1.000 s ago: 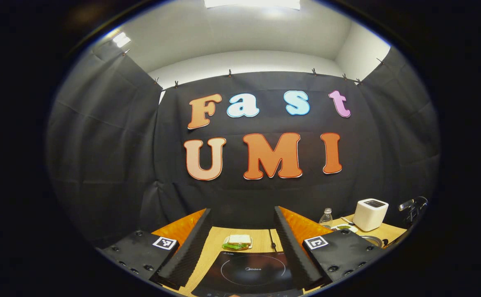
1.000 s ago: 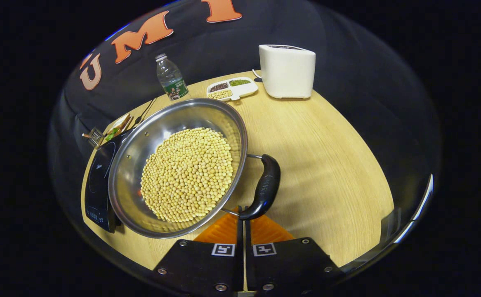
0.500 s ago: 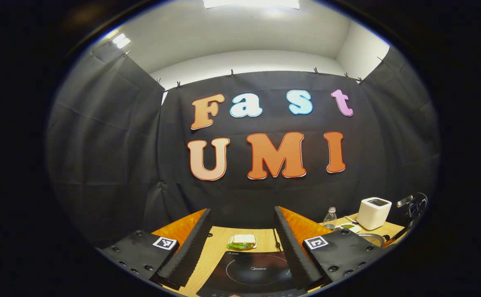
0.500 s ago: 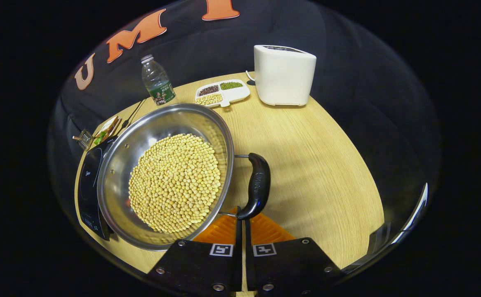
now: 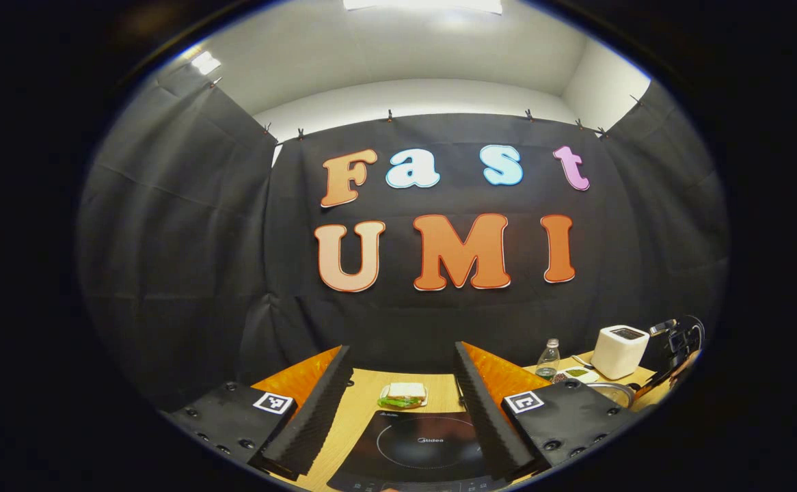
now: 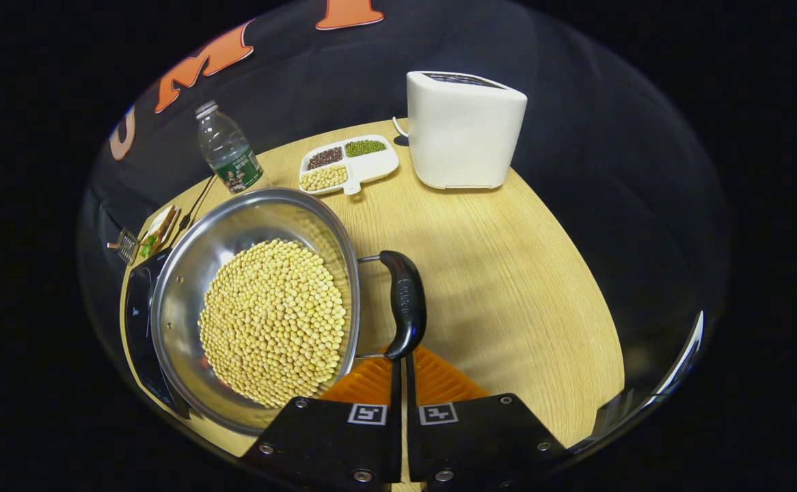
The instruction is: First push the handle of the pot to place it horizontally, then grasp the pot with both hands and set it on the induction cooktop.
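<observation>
A steel pot full of soybeans stands on the wooden table, its left part over the black induction cooktop. Its black loop handle sticks out on the right. My right gripper is shut with nothing between its fingers, and its tips sit against the near end of that handle. My left gripper hangs open above the induction cooktop, holding nothing. The pot's rim peeks out at the lower right of the left gripper view.
A white toaster, a divided dish of beans and a water bottle stand at the back of the table. A sandwich lies behind the cooktop. Bare wood lies right of the pot. The table's edge curves round at the right.
The pot and its handle have slid left in the right gripper view, with the shut fingertips staying at the handle's near end. The left gripper has drifted slightly and stays open.
</observation>
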